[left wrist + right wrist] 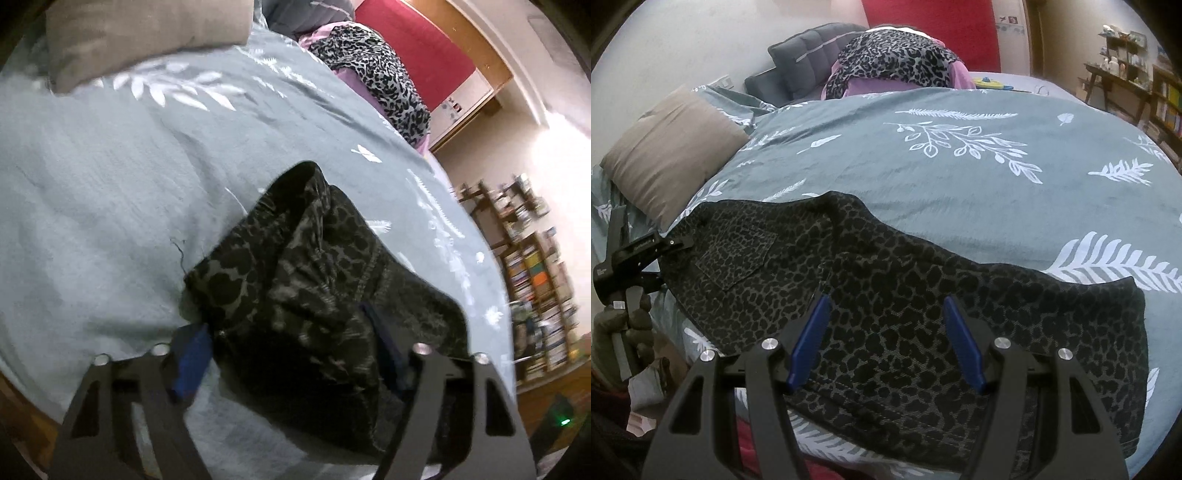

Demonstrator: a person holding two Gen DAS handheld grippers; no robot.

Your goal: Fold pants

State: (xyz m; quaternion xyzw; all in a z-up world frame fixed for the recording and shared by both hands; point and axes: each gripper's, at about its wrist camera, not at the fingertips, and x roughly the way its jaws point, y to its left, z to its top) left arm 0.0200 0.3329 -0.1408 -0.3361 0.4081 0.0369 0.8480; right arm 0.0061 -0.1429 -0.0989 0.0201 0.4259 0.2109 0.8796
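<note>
Right wrist view: leopard-print pants (886, 295) spread across the grey-green leaf-print duvet (997, 177), directly ahead of and under the right gripper (886, 343). Blue pads (809, 343) standing wide apart over the cloth, nothing between them. Back pocket (738, 254) ahead and to the left; cut end of the legs off to the right. At far left, the left gripper (635, 254) meeting the waist end of the pants, held by a gloved hand (624, 325).

Left wrist view: bunched waist fabric of the pants (295, 277) filling the space between the left gripper's (291, 350) fingers. Spread fairly wide, with cloth lying between; whether truly clamped on the cloth or only pushed into it, cannot tell.

Handling, as a judgement: a denim-like weave with stitched seams, so probably soft but with some body, light to medium in weight, not slippery, not fragile. Likely to sag and fold where unsupported. Best taken at a thick edge: the waistband at the left gripper, and the hem or an outer side seam for the right gripper, pinching both layers together, not the flat middle now below the pads.

Surface: a soft bed, likely to give under pressure. Beige pillow (668, 147) ahead-left, touching the pants' corner or nearly so. Farther ahead, a heap of lighter leopard cloth (894, 59) over something pink, a dark padded headboard (809, 51), a red panel (931, 22). Bookshelves (1160, 96) far to the right.
</note>
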